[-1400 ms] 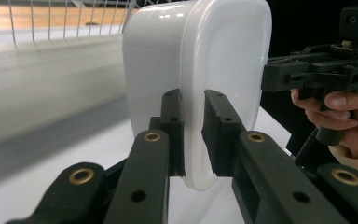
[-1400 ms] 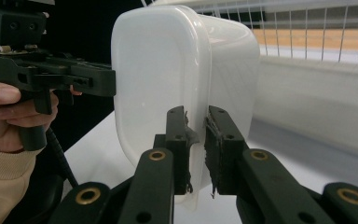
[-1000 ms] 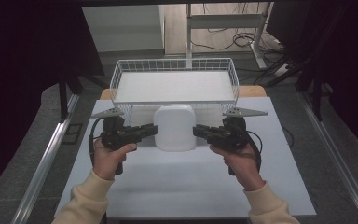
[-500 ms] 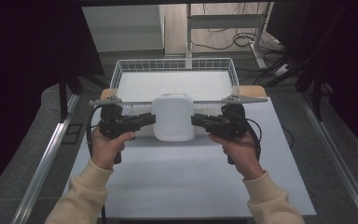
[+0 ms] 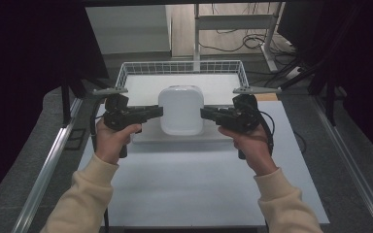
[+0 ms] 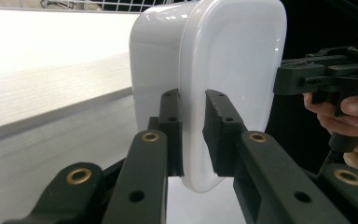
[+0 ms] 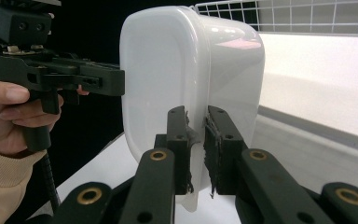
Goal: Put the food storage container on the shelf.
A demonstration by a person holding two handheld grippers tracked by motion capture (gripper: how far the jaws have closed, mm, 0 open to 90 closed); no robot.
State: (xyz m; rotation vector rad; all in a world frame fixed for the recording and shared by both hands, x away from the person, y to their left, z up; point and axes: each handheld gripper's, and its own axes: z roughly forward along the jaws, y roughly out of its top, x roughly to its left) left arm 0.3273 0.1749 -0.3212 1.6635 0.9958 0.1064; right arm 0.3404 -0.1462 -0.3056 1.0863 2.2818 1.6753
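Gripping white tub rim: left gripper, right gripper; above wire basket.

A white table is being viewed from above, its top covered by a plain white sheet. Toward 12 o'clock on the table a white wire basket is standing directly on the surface, its mesh walls rising around a pale floor. A thin strip of brown tabletop is being left uncovered at about 1 o'clock, just beside the basket's right corner. The table's near half, toward 6 o'clock, is being kept bare.
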